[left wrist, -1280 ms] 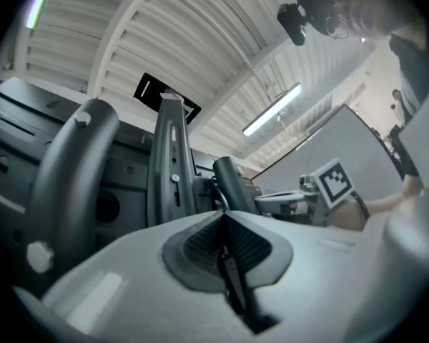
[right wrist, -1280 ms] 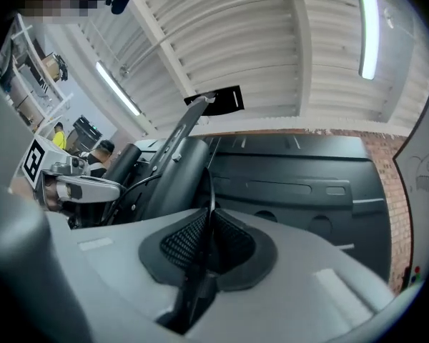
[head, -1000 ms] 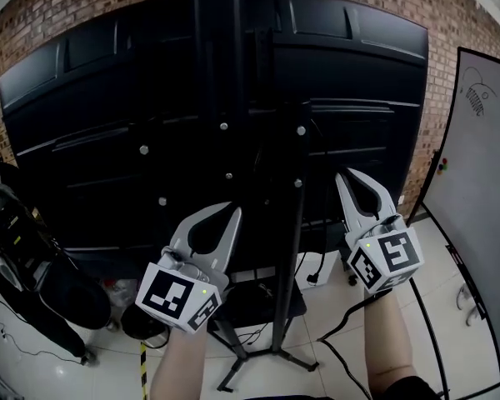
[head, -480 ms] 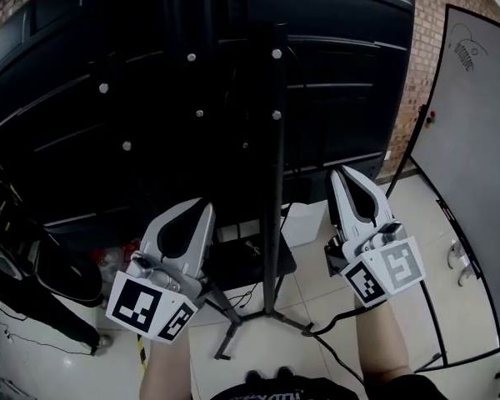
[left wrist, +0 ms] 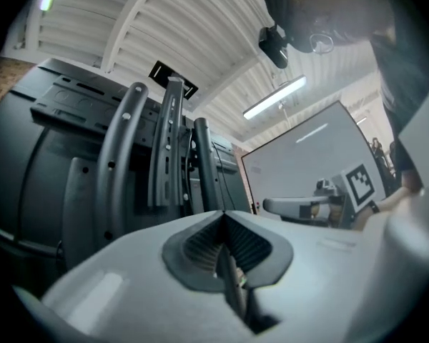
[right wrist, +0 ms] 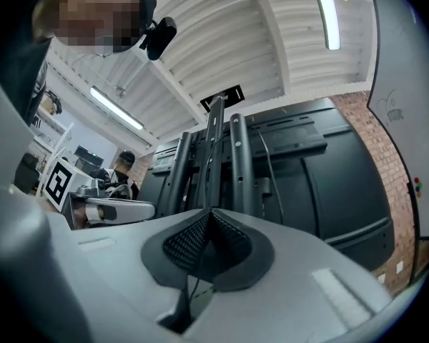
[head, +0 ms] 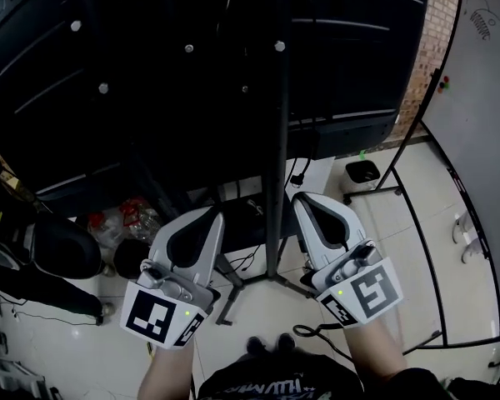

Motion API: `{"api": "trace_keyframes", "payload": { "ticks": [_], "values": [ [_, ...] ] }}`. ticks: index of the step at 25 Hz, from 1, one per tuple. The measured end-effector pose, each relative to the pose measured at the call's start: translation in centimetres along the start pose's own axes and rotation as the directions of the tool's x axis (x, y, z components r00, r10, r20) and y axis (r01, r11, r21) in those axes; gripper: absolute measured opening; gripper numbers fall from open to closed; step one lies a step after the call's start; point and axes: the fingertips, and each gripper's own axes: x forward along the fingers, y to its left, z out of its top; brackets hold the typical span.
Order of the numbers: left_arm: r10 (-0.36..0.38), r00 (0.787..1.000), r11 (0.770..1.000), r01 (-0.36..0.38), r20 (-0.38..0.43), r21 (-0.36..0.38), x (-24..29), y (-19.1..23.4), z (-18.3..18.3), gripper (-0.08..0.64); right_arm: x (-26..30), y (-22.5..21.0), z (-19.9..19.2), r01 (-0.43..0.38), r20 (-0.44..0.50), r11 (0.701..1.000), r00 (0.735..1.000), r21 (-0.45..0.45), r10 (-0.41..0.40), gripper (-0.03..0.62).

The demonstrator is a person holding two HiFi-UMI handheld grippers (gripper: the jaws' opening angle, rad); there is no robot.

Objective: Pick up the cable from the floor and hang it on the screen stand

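The screen stand is a black pole on splayed legs, carrying the back of a large black screen. A black cable lies looped on the pale floor tiles by the stand's right foot. My left gripper hangs low, left of the pole, shut with nothing in it. My right gripper is just right of the pole, jaws shut and empty. In the left gripper view the jaws meet below the stand's rails. The right gripper view shows the jaws pressed together before the rails.
A whiteboard on a wheeled frame stands at the right, with a small black bin beside it. A black seat and a bag of red items sit at the left. Brick wall is behind.
The view has tipped downward, so the screen has slid up and more floor shows. Both grippers sit lower and closer together, on either side of the stand pole.
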Motion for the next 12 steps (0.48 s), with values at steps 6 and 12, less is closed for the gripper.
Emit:
{"api": "trace_keyframes", "payload": {
  "ticks": [6, 12],
  "values": [
    [0.034, 0.994, 0.996, -0.042, -0.102, -0.080, -2.6, -0.4, -5.1, 0.003, -1.0, 3.0, -5.0, -0.055, -0.085, 0.998, 0.995, 0.032, 0.057, 0.008],
    [0.009, 0.992, 0.993, -0.024, -0.128, -0.112, -4.1, -2.5, -7.7, 0.003, -2.3, 4.4, -9.0, -0.071, -0.177, 0.997, 0.981, 0.029, 0.075, 0.008]
  ]
}}
